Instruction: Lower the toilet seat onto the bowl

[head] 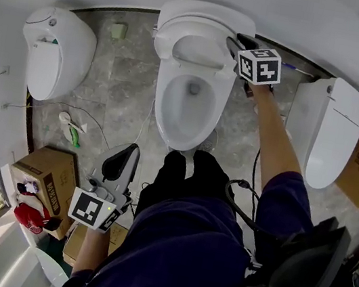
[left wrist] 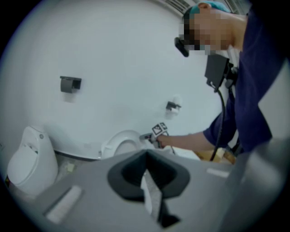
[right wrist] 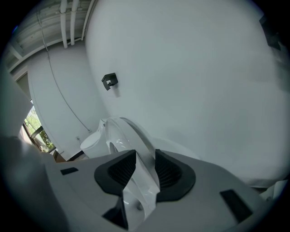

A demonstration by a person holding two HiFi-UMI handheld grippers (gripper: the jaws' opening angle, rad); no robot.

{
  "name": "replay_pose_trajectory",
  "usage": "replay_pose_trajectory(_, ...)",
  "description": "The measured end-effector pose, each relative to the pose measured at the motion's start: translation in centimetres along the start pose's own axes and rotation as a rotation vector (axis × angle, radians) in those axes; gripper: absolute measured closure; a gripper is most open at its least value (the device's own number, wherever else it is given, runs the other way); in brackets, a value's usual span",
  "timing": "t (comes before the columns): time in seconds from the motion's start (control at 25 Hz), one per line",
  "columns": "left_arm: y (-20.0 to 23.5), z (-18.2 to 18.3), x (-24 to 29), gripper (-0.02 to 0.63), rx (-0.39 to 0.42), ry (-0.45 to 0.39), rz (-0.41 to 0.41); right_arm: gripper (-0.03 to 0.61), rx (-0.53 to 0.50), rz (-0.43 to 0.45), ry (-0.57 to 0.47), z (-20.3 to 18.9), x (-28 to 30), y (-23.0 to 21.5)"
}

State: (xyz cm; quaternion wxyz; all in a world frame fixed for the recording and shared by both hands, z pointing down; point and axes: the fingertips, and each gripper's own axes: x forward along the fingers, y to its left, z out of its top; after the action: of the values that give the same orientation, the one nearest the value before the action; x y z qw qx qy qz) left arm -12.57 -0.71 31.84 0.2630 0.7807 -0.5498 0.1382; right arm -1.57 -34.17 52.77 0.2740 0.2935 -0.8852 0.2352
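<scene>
Currently, the toilet seat (head: 200, 27) is found raised, standing near upright at the back of the bowl (head: 163, 110) and not yet lowered onto it. Its right edge is gripped by the right claw (head: 235, 44); in the right gripper view the white rim of the seat (right wrist: 121, 136) is seen passing between the two ribbed pads (right wrist: 168, 170), which are clenched against it on both sides. The bowl below is open, with its rim uncovered.

The left claw (head: 125, 157) is held low, well apart from the bowl, beside the person's knee; its jaws are observed drawn together with nothing between them.

A second toilet (head: 54, 55) is noted to the left and a third (head: 326, 131) to the right, both on the grey stone floor (head: 120, 88). A cardboard box (head: 45, 181) is recorded near the left claw.
</scene>
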Motion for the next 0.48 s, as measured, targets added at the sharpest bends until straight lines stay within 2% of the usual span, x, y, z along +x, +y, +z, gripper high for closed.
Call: replay_pose_trajectory(0.48,-0.1,-0.5,-1.3,0.611,0.011,-0.016,-0.029,0.453,0.024,-0.029,-0.014,-1.2,-1.7,1.6)
